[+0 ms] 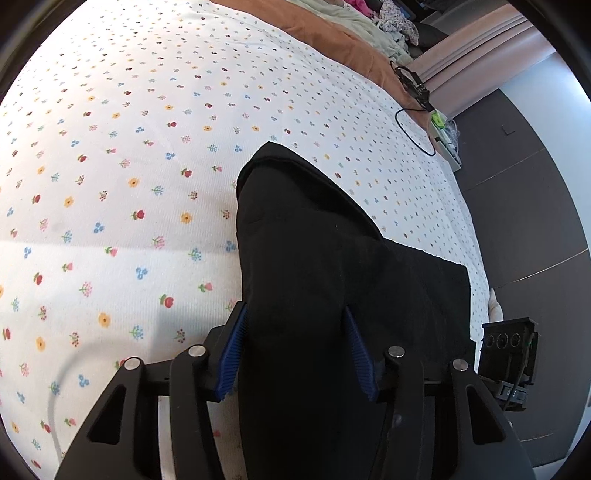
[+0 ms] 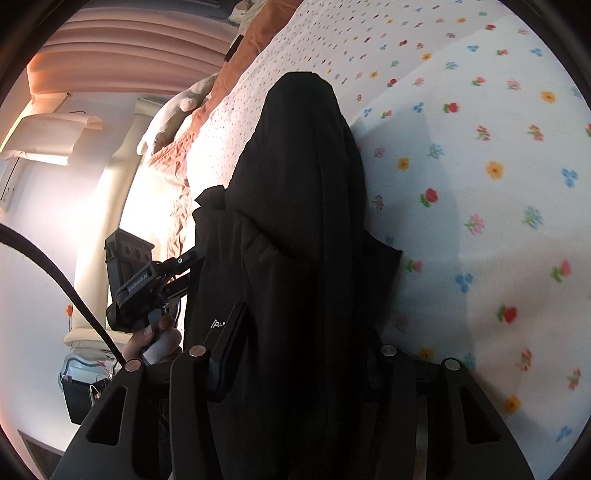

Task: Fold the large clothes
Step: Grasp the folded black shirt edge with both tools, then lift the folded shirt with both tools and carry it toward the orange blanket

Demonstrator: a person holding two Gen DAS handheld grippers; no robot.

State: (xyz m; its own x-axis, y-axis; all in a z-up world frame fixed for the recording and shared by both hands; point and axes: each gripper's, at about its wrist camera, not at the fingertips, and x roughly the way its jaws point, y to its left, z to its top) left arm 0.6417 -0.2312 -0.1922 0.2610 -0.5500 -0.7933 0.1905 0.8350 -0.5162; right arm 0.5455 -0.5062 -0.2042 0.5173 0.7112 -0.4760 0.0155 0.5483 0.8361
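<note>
Left wrist view gives us the bed first: a white floral bedspread (image 1: 129, 155) fills most of what we see, with an orange blanket (image 1: 325, 33) along its far edge. On the bedspread lies the black garment (image 1: 314, 251), a long folded band whose long axis runs from our grippers away across the bed, its narrow end pointing toward the orange blanket. The left gripper (image 1: 297, 350) has its blue pads pressed against the bunched near end, grasping the garment. In the right wrist view the same black garment (image 2: 295, 206) rises straight ahead, draped over the right gripper (image 2: 295, 354); its jaws sit tight on the folds, holding the cloth. A black cable (image 1: 413, 129) loops near the bed's far corner.
</note>
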